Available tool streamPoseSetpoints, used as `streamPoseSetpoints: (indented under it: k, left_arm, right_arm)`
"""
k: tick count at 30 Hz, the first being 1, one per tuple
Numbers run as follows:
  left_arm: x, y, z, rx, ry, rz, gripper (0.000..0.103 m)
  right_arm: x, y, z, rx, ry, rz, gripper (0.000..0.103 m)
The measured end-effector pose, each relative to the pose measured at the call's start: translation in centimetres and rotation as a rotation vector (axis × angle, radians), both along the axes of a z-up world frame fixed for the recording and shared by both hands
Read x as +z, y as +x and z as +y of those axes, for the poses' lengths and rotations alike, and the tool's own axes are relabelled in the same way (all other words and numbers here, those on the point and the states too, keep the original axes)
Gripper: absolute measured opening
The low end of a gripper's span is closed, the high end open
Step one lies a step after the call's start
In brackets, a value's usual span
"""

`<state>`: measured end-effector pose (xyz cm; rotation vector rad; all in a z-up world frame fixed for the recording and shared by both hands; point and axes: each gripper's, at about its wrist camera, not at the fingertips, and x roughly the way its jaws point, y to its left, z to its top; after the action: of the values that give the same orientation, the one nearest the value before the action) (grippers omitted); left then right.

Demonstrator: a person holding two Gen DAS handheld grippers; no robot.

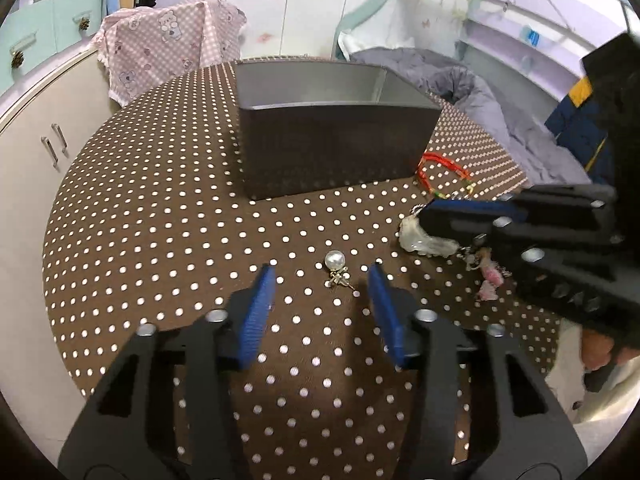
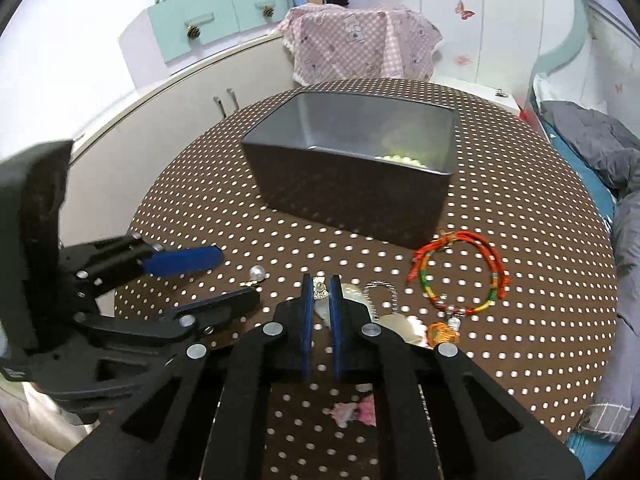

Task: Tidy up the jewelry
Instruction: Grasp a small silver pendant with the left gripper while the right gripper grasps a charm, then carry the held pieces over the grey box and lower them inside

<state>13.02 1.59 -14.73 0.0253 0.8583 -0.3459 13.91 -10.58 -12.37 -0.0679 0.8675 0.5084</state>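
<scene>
A pearl earring [image 1: 335, 267] lies on the polka-dot tablecloth [image 1: 160, 200], just ahead of my open left gripper [image 1: 322, 276]; it also shows in the right wrist view [image 2: 257, 273]. My right gripper [image 2: 321, 286] is shut on a pale translucent pendant keychain [image 2: 320, 292], also visible in the left wrist view [image 1: 424, 240]. A red braided bracelet [image 2: 460, 276] lies to its right. A dark grey box [image 2: 352, 168] stands behind, with yellow-green beads [image 2: 400, 159] inside.
A small pink charm [image 2: 360, 408] lies under the right gripper. A pink cloth-covered chair [image 2: 360, 44] stands behind the table, a cabinet [image 2: 180, 96] at the left and a bed with grey bedding [image 2: 600, 148] at the right.
</scene>
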Motion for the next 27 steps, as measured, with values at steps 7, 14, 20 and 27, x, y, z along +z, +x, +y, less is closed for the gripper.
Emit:
streamPoseSetpoints:
  k: [7, 14, 20, 27]
  left_arm:
    - [0.0, 0.7, 0.2, 0.007, 0.022, -0.006, 0.01]
    - [0.1, 0.9, 0.8, 0.022, 0.003, 0.002, 0.01]
    - [0.3, 1.0, 0.8, 0.023, 0.006, -0.005, 0.01]
    - [0.8, 1.3, 1.0, 0.035, 0.003, -0.02, 0.01]
  right_arm:
    - [-0.1, 0.8, -1.8, -0.055, 0.011, 0.009, 0.006]
    - [-0.2, 0.8, -2.1, -0.066, 0.018, 0.008, 0.006]
    - [-0.2, 0.8, -2.1, -0.067, 0.021, 0.005, 0.006]
    - [-0.1, 1.0, -2.3, -0.074, 0.026, 0.0, 0.006]
